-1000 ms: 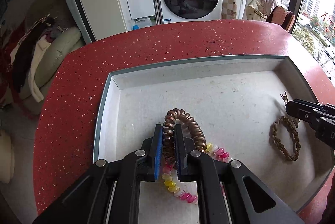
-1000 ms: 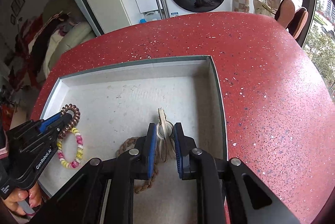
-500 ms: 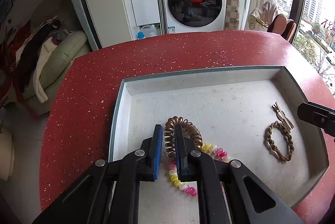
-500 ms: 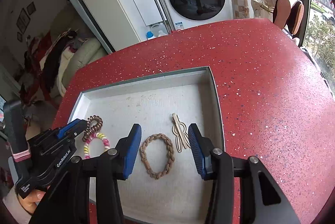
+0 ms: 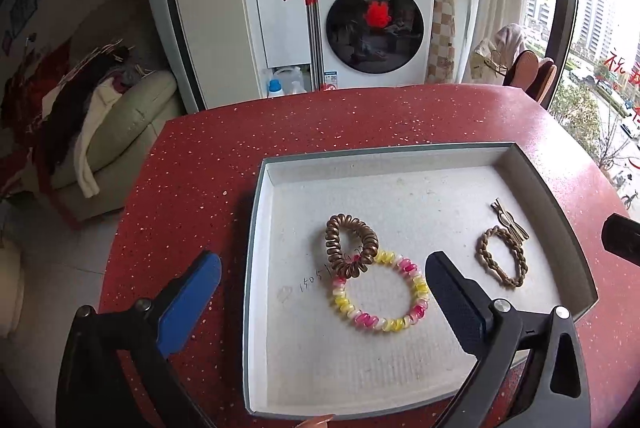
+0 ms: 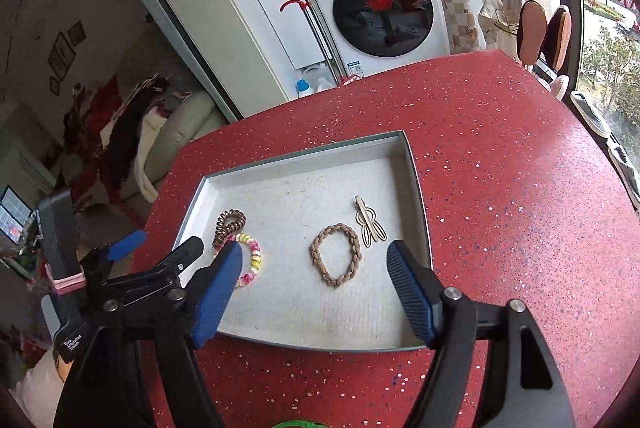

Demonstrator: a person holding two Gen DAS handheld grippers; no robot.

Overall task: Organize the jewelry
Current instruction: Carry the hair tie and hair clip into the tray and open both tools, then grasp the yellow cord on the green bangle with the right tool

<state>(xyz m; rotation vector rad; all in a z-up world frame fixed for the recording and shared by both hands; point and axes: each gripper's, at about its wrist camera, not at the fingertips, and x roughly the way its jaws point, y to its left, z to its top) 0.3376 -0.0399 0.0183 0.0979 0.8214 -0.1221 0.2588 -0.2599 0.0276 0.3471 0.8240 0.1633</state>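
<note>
Both grippers hang above the tray with nothing between their pads. Seen from its own camera, the left gripper [image 5: 322,290] stands with its jaws opening wide, one blue pad over the red table [image 5: 200,180] to the left of the tray [image 5: 256,228] and the other over the tray floor near the bead bracelet. The right gripper [image 6: 314,288] also has its jaws opening, and its pads frame the braided band from above without touching it. All four pieces of jewelry lie flat on the tray's pale floor. On the left side, the copper coil hair tie [image 5: 351,245] sits on the far-left edge of the pink-and-yellow bead bracelet [image 5: 380,294], the two touching and overlapping slightly. On the right side, the brown braided band [image 6: 336,254] lies as an oval whose long axis runs near to far. Just beside its far-right edge lies the gold hair clip [image 6: 369,222], its long axis also running near to far and tilted slightly, with the narrow end pointing away toward the far wall of the tray and the looped end nearer. Handwritten digits mark the tray floor beside the bead bracelet.
</note>
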